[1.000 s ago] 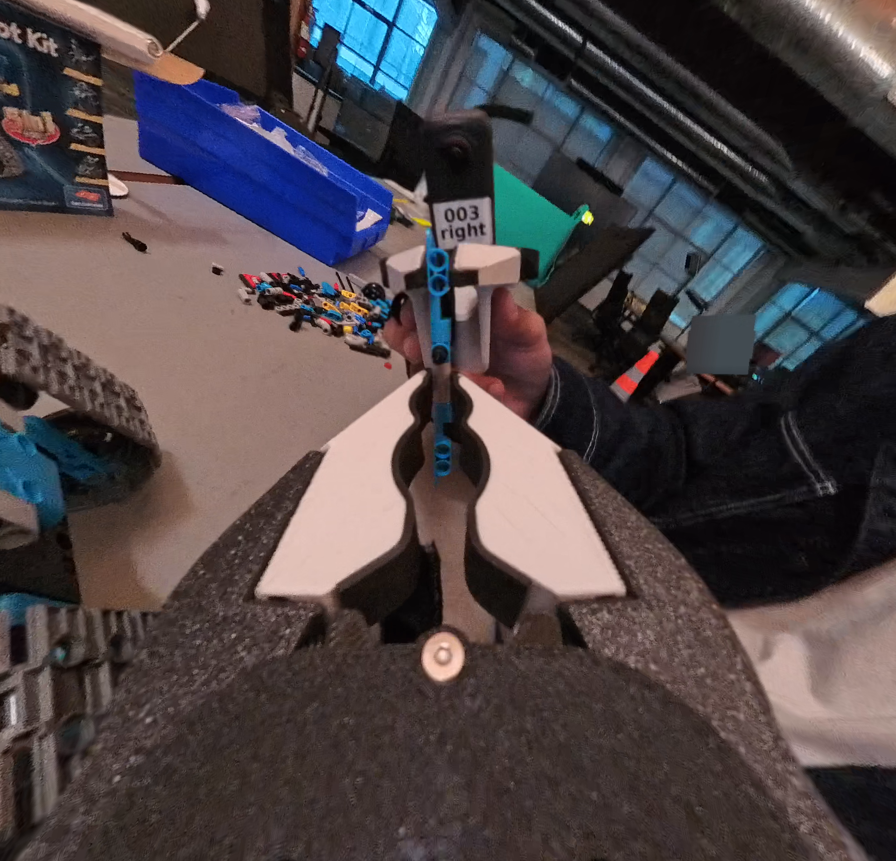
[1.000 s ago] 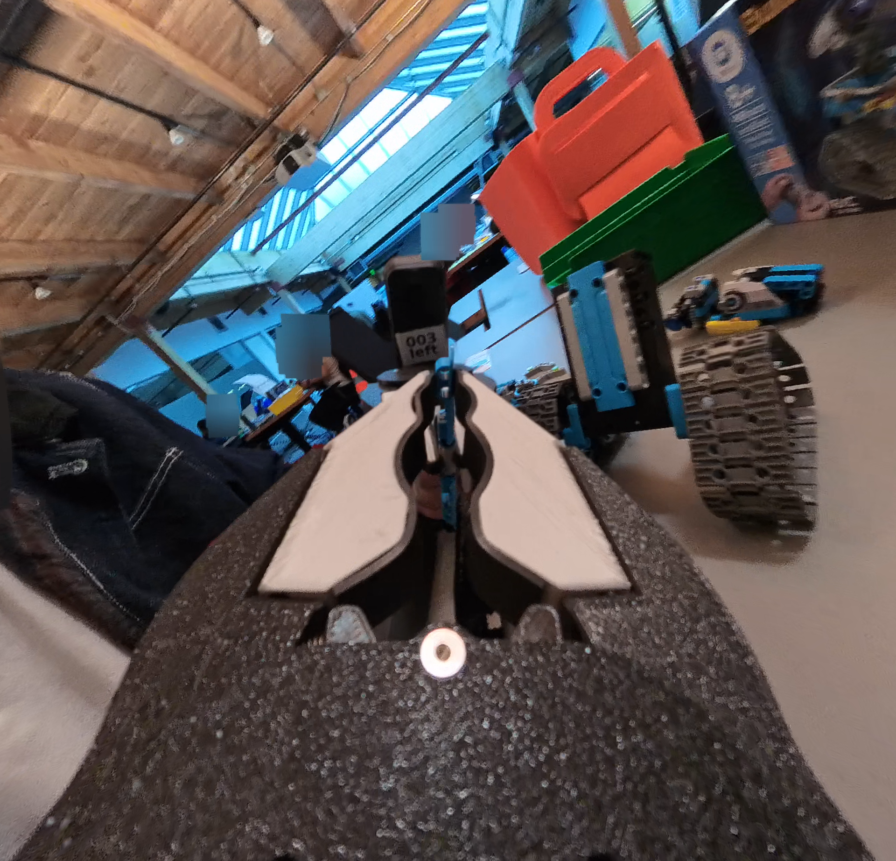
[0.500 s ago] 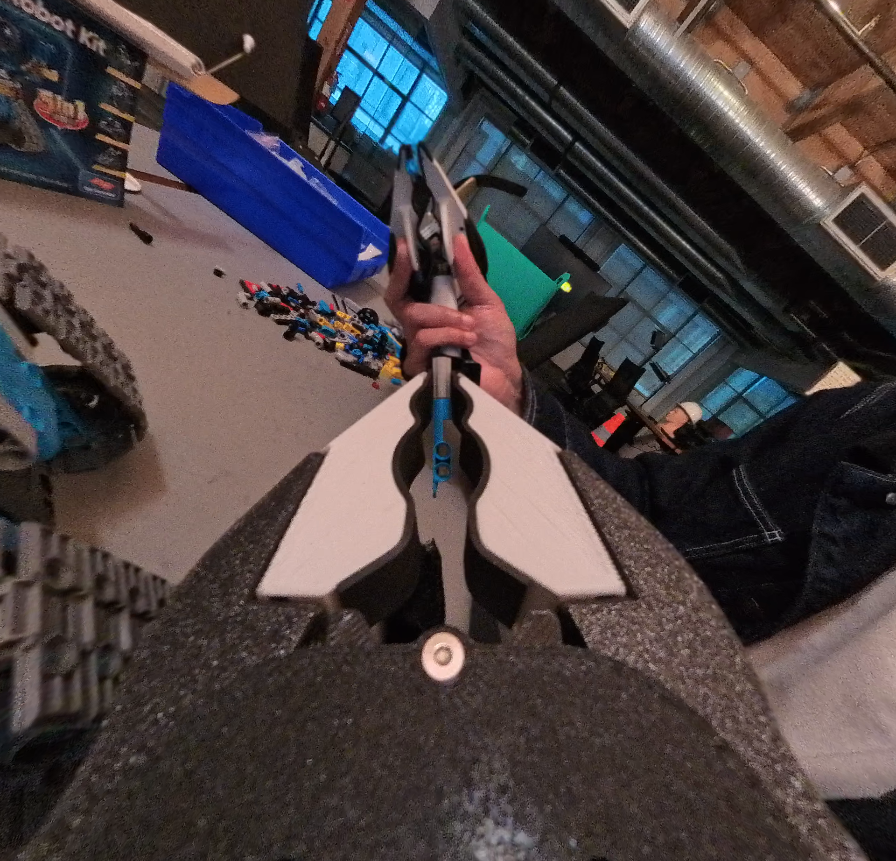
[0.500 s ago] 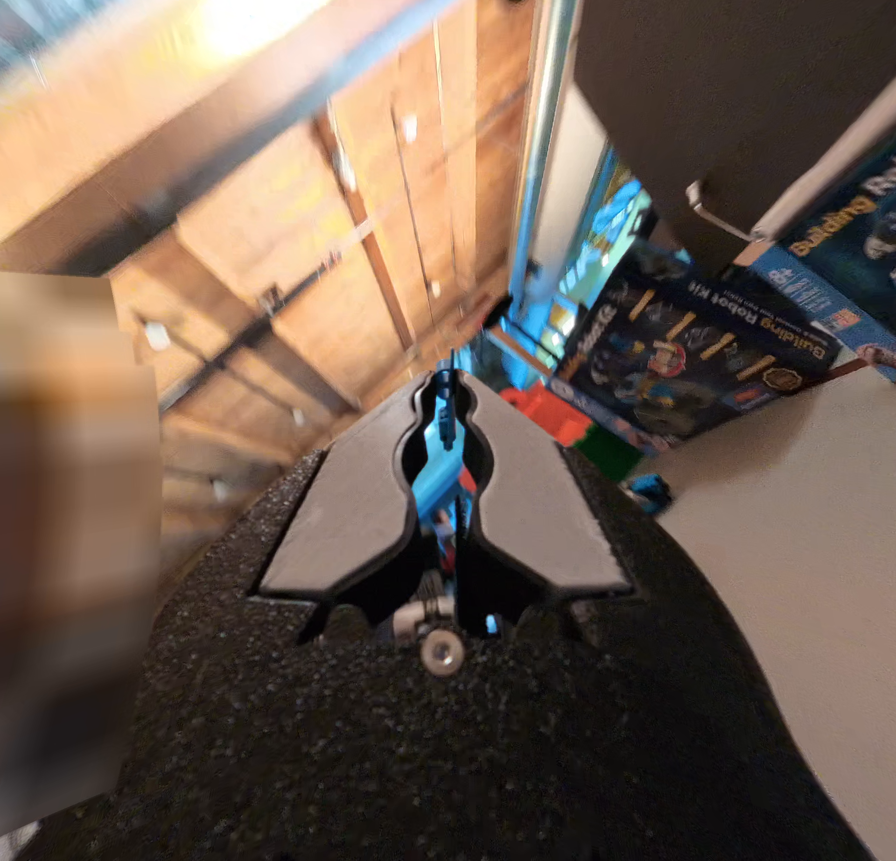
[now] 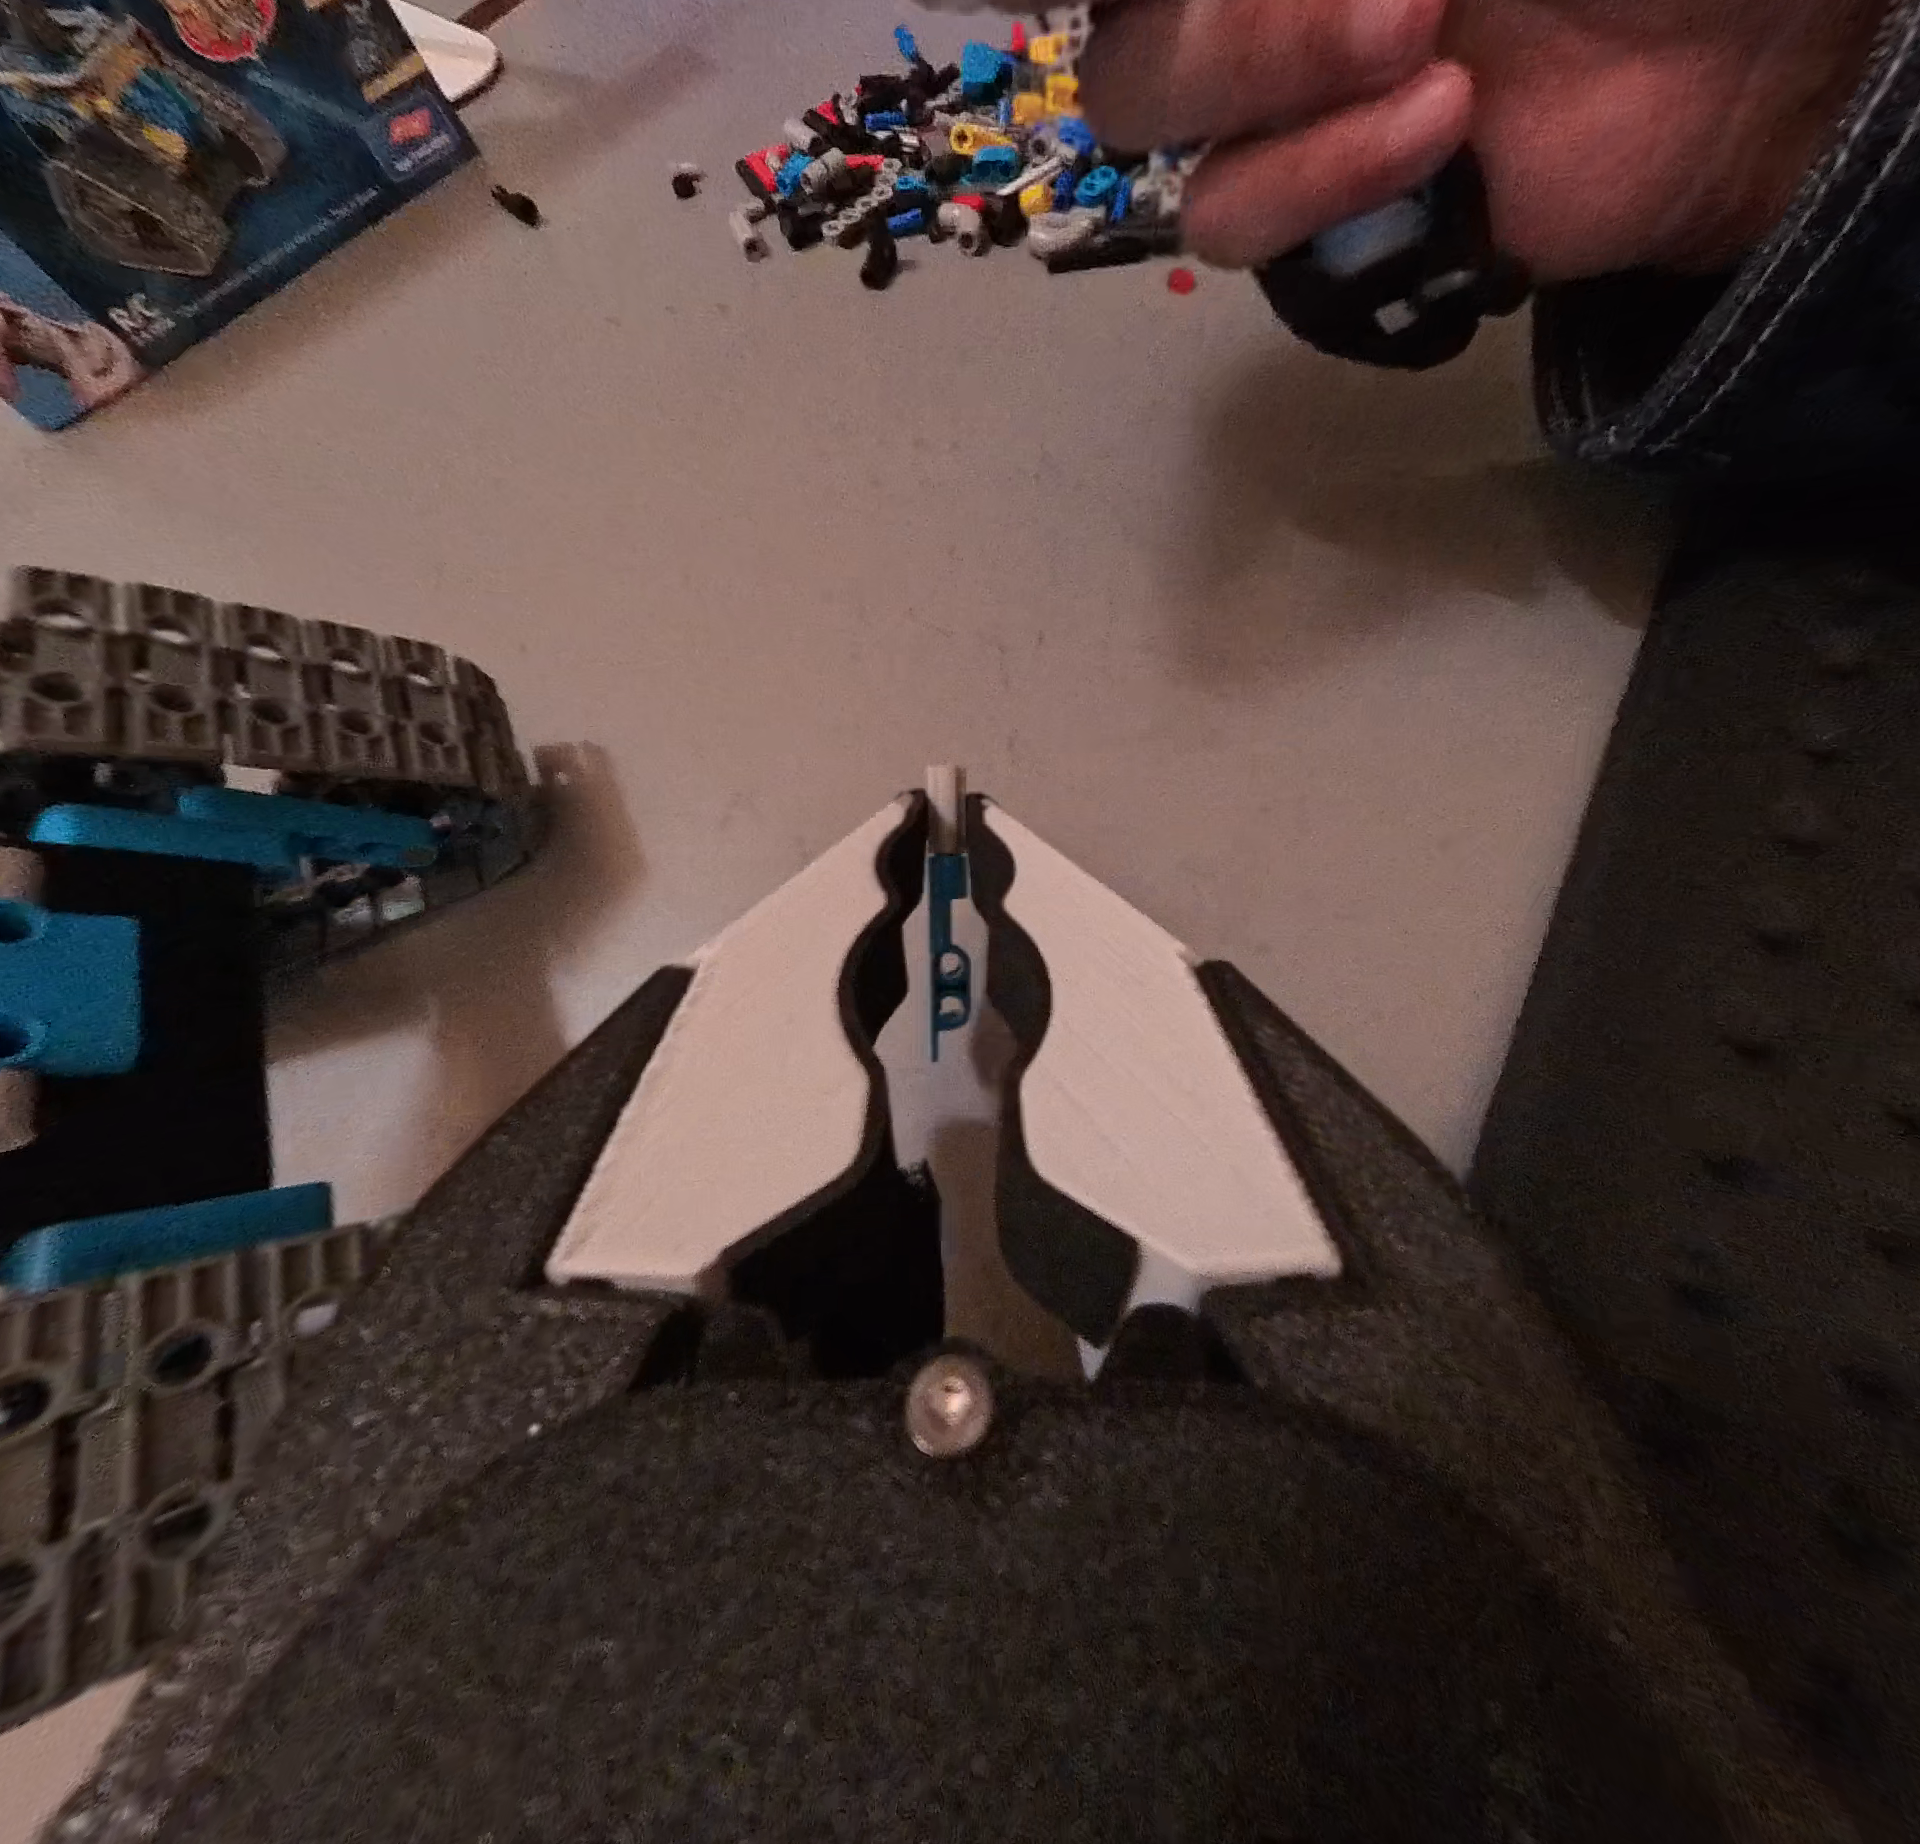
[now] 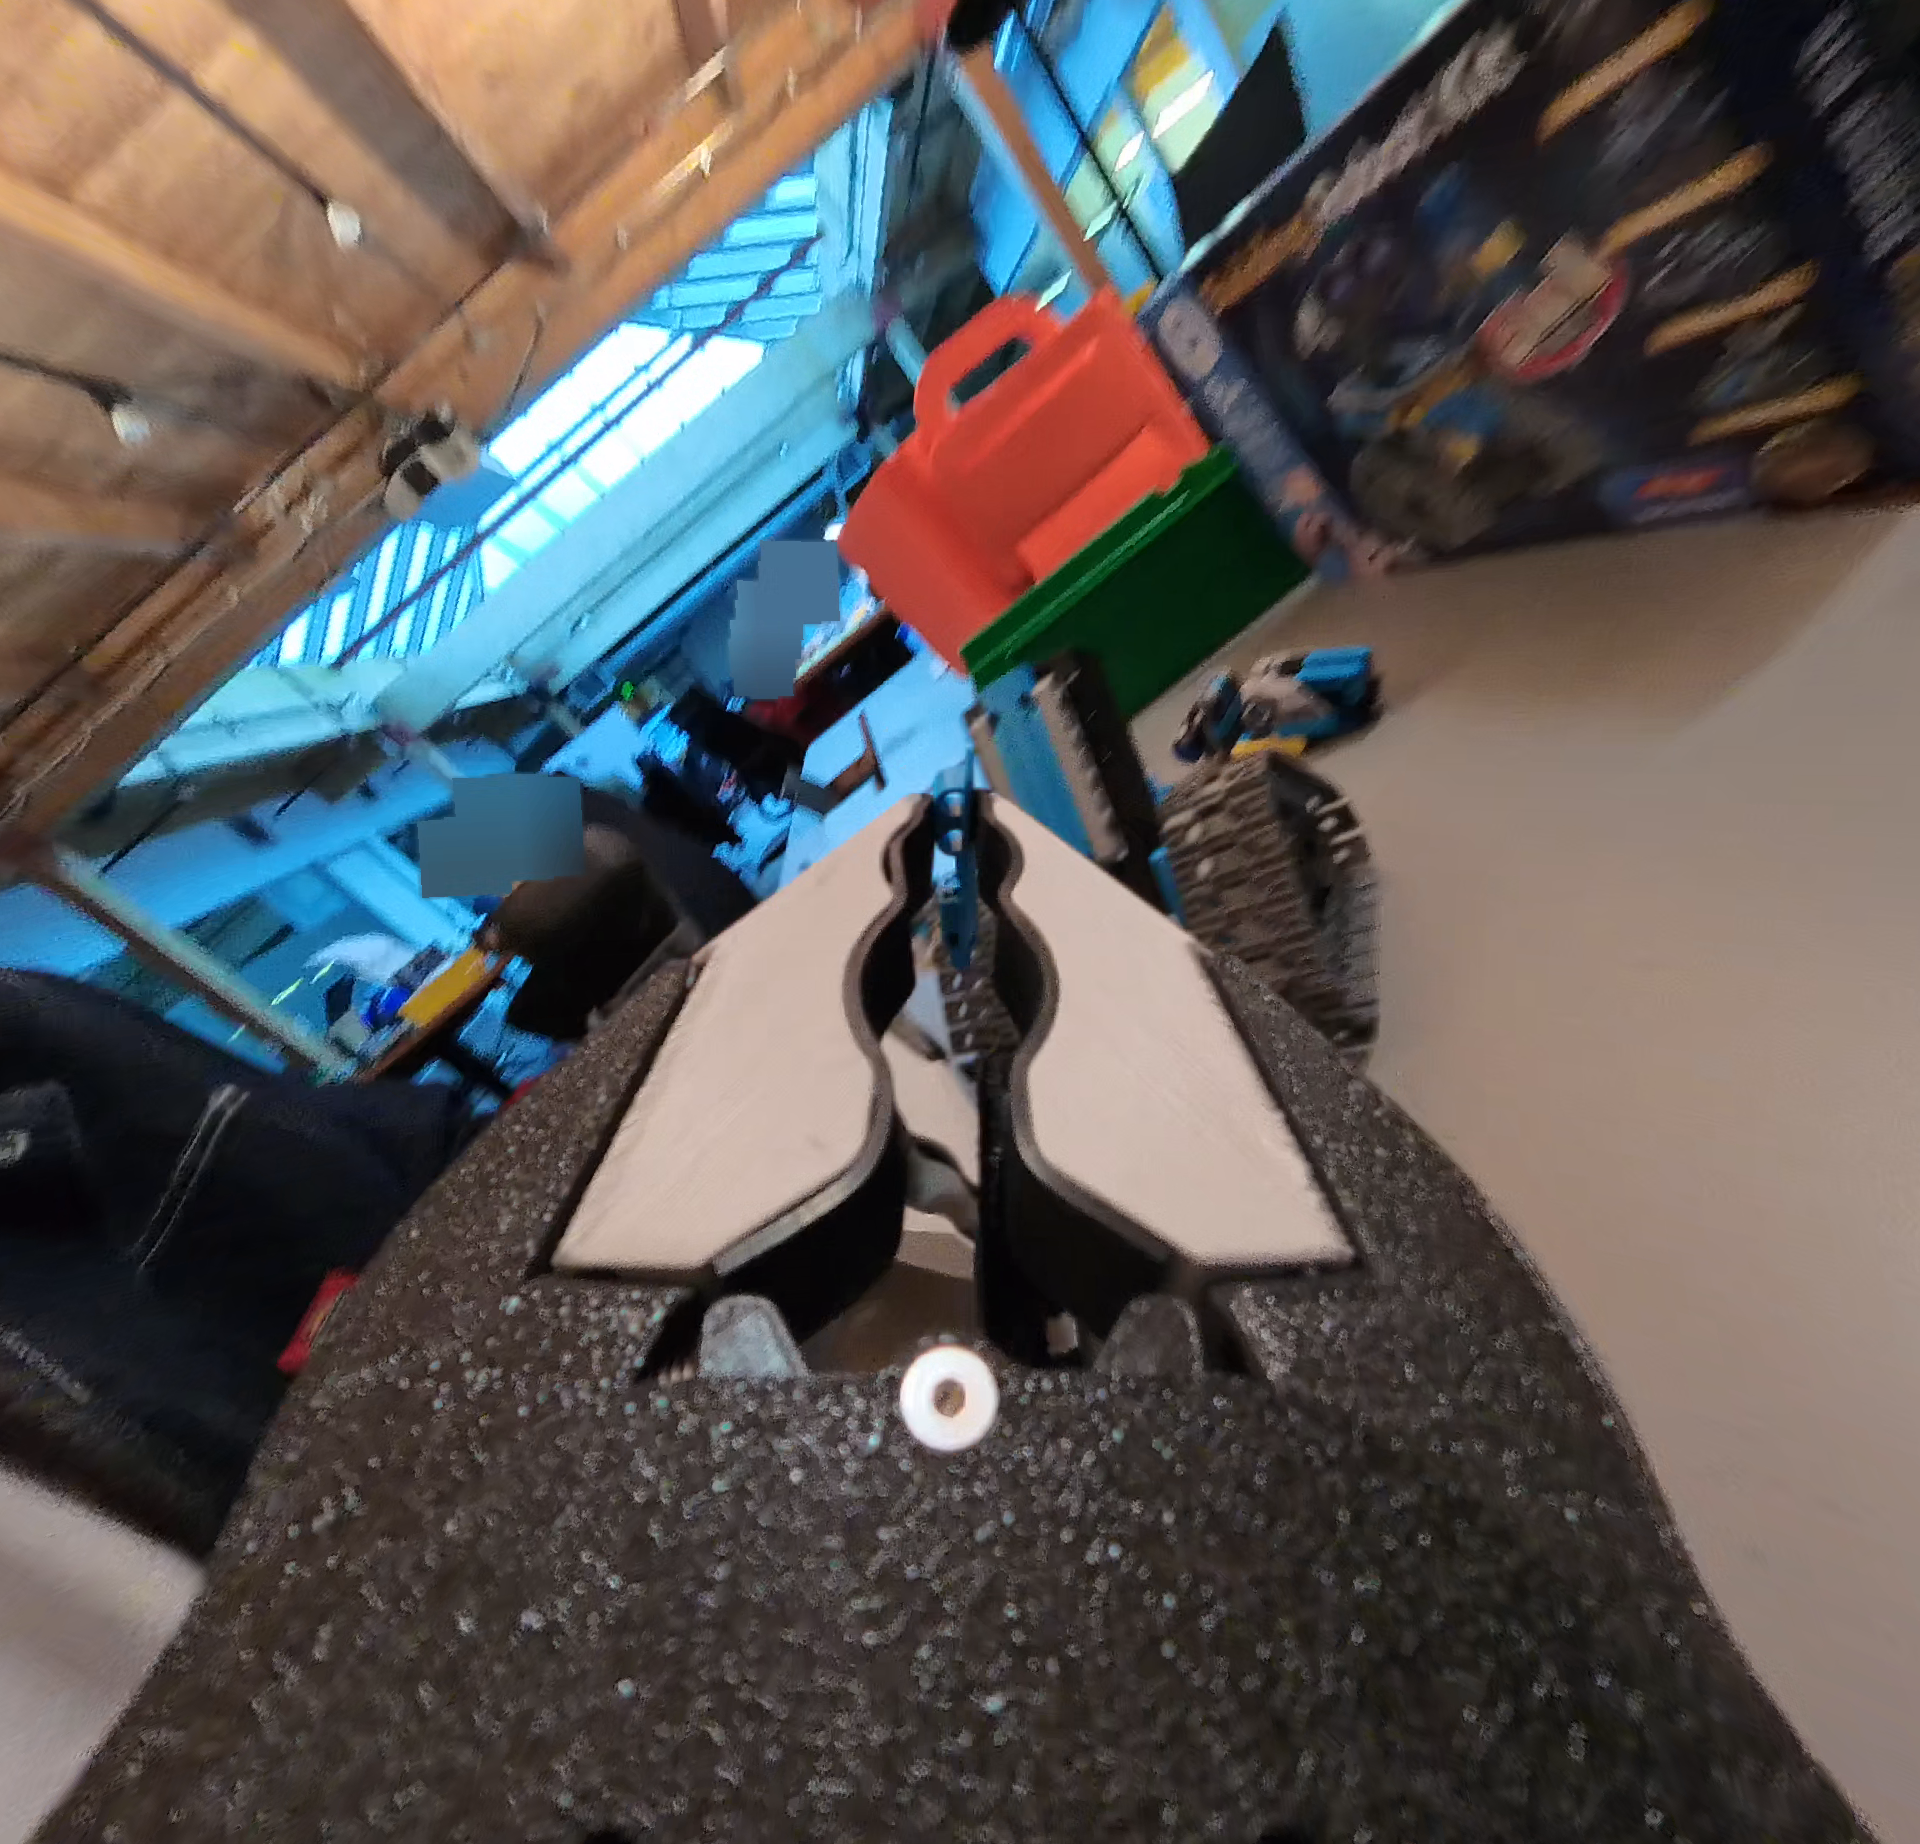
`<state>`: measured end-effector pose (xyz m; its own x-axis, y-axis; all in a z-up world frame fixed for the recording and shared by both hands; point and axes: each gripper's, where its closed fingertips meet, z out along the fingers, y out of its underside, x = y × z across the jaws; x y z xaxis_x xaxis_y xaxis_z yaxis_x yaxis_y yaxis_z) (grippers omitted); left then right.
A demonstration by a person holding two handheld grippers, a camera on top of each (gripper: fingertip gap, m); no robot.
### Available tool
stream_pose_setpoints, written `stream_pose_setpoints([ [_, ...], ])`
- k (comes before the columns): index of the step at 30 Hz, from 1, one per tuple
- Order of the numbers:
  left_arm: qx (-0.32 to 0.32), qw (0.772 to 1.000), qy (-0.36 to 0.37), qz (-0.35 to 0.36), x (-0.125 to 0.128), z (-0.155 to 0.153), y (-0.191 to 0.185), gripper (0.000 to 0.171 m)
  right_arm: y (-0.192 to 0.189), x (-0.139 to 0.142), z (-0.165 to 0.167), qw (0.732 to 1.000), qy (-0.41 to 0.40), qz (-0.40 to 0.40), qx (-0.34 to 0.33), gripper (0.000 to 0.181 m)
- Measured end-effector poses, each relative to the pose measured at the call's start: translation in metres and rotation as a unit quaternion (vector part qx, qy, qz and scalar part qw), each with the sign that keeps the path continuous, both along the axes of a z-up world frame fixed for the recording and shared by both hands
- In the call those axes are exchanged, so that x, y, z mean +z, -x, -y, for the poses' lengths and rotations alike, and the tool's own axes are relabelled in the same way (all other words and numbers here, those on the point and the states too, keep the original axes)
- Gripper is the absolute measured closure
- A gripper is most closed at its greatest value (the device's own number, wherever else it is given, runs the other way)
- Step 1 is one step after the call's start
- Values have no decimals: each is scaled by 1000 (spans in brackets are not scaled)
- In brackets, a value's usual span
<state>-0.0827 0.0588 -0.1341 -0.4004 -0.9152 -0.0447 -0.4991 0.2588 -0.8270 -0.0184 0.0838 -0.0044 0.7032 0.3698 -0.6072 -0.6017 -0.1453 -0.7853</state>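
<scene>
Left gripper [image 5: 947,807] jaws pinched a thin blue holed plastic beam [image 5: 948,947] above the beige worktop [image 5: 935,506], grey-tracked blue toy vehicle [image 5: 239,755] just left, right gripper [image 6: 951,818] jaws clamped a blurred slim blue plastic piece [image 6: 962,885], loose mixed small plastic parts [image 5: 935,173] lay well ahead.

The right gripper [image 6: 951,826] clamped a thin blue beam [image 6: 961,895], a tracked toy vehicle [image 6: 1262,890] just beyond on the counter [image 6: 1621,859].
</scene>
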Motion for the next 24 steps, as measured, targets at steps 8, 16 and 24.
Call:
stream_pose_setpoints([
  [8, -55, 904, 417, 80, 95, -2, 11, 143, 57, -11, -7, 989, 27, -42, 138, 176],
  [16, -59, 891, 442, 81, 97, -8, 13, 166, 74, -15, -6, 986, 37, -7, 164, 176],
  [24, -29, 886, 444, 127, 109, -21, 8, 166, 60, -2, -12, 993, 0, -27, 113, 178],
])
